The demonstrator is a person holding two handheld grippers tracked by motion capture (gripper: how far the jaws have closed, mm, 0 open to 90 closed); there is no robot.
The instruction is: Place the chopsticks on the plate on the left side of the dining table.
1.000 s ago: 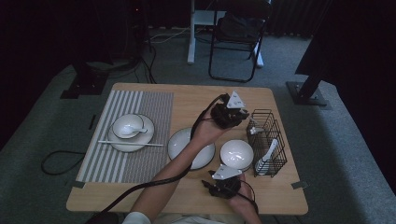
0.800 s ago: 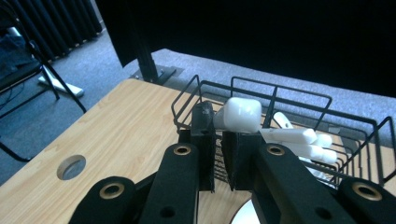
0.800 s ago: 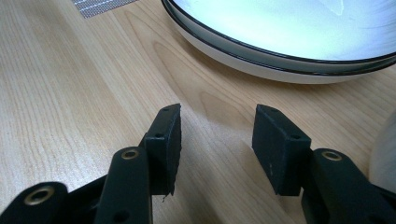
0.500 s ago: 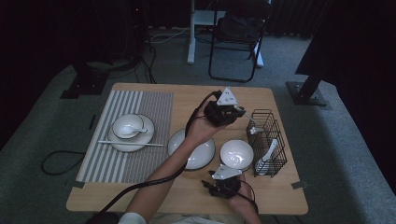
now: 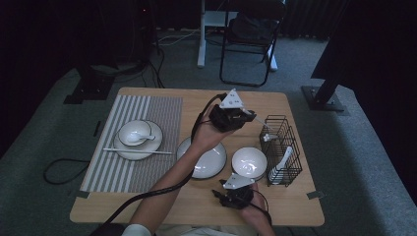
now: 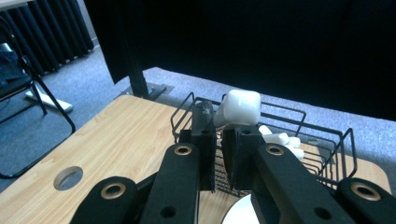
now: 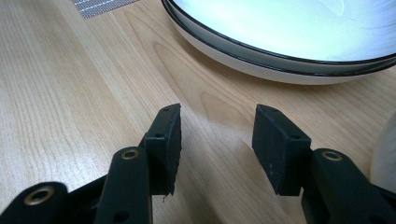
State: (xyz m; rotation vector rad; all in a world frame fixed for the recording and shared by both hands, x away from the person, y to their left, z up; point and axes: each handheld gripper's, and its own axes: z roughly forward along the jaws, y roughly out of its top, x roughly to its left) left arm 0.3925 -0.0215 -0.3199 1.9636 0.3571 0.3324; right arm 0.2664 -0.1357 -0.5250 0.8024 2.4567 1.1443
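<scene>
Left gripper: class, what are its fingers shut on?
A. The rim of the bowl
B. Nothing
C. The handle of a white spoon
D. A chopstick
C: in the left gripper view, the left gripper pinches the white spoon by its handle, above the black wire basket.

Left gripper (image 5: 248,117) raised, jaws clamped; right gripper (image 7: 217,135) low, jaws apart.

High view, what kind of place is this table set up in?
Probably a dim lab or studio space set up for recording rather than a dining room: a small wooden table laid with a placemat and bowls stands on grey carpet, with cables across the floor and a folding chair behind.
</scene>
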